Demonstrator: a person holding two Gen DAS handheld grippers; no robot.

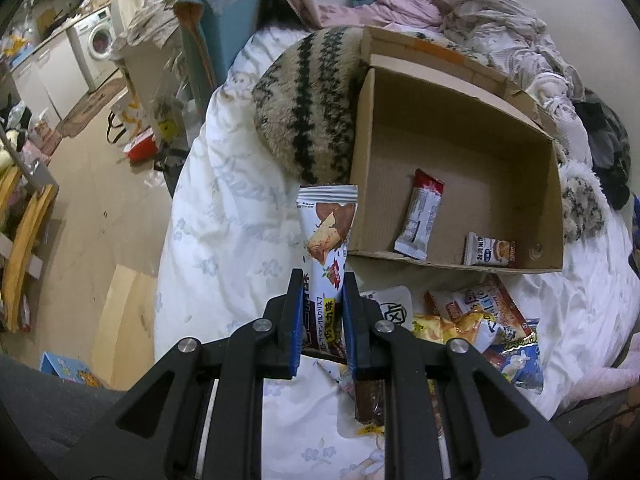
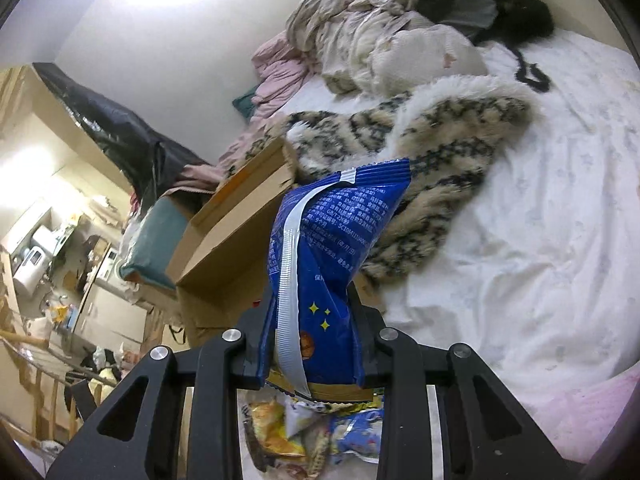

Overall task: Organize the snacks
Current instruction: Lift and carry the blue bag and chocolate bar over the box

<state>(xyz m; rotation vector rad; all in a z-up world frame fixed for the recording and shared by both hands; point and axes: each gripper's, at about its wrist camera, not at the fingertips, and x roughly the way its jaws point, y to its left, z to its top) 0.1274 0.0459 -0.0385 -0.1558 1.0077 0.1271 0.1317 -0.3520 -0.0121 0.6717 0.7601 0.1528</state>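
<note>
left tool (image 1: 322, 312): pads pressed together on a white chocolate-wafer packet (image 1: 328, 232); packet is held upright, its top end reaching the near left corner of the cardboard box (image 1: 456, 148).
right tool (image 2: 312, 344): clamped on a blue snack bag (image 2: 336, 240); bag is pinched at its lower part, crumpled at the waist, silver back seam turned to the camera, top edge standing up.
cardboard box: seen open on the bed (image 1: 224, 216), flaps raised at the far side; in the right wrist view it sits to the left of the blue bag (image 2: 224, 248).
box contents: a white and red bar wrapper (image 1: 420, 216) is laid near the front wall; a small white packet (image 1: 490, 250) is set beside it toward the right, against the front wall; the two are apart.
loose snacks: a pile of yellow, orange and blue packets (image 1: 480, 320) is seen on the bed just in front of the box, below both tools.
bedding: a striped fuzzy blanket (image 1: 308, 112) is pressed against the left and far sides of the box; crumpled clothes (image 2: 380, 32) are heaped at the head of the bed.
floor (image 1: 100, 200): cluttered, a washing machine (image 1: 98, 46) is visible far left.
</note>
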